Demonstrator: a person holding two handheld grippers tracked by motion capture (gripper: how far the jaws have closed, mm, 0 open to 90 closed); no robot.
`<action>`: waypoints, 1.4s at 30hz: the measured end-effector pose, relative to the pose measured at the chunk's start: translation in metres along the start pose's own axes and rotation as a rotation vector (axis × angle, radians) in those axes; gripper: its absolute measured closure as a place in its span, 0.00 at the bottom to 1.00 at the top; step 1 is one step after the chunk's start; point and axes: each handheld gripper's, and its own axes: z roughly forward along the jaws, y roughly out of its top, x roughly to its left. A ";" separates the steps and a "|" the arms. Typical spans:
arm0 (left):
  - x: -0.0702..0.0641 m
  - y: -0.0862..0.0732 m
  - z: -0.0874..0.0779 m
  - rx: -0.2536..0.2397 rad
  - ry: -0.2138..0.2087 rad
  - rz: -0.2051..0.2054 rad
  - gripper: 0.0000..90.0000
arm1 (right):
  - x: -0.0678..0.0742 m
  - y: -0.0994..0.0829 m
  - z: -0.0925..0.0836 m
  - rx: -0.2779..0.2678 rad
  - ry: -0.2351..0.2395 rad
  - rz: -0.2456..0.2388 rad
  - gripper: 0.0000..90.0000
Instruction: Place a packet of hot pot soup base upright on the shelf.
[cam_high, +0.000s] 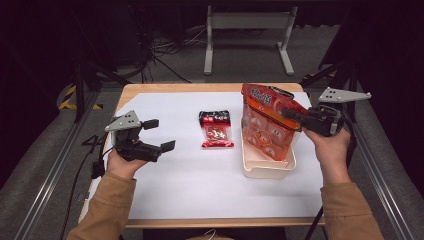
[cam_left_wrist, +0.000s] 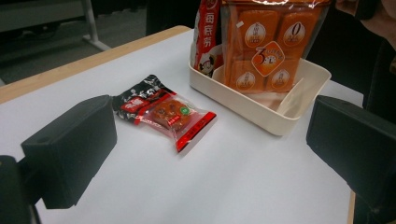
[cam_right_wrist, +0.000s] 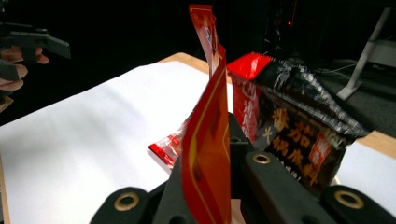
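High view: right tongs clamp the orange snack bag standing in the cream tray; left tongs gape empty.

Bright even light fell from above on the white counter, surroundings stayed dark, shadows were soft and faint, glare sat on the orange bag, near black fingers were blurred, right gripper view was dim.

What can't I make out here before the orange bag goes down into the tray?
- Floor of the cream tray: high view, covered by the orange snack bag.
- Bag's lower end: left gripper view, behind the tray wall, so whether it has landed is unclear.
- Right tool pads: right gripper view, hidden by the bag's edge.
- Small red packet print: too small to read.
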 end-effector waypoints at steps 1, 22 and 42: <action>0.001 0.000 0.001 0.000 0.004 -0.002 0.03 | 0.000 -0.002 0.002 0.010 0.000 0.001 0.99; 0.011 -0.004 0.010 0.032 0.062 0.002 0.05 | 0.003 -0.022 0.000 0.041 -0.026 0.005 0.98; 0.021 -0.002 0.038 0.029 0.010 -0.011 0.08 | 0.013 -0.030 -0.044 -0.033 -0.153 -0.010 0.48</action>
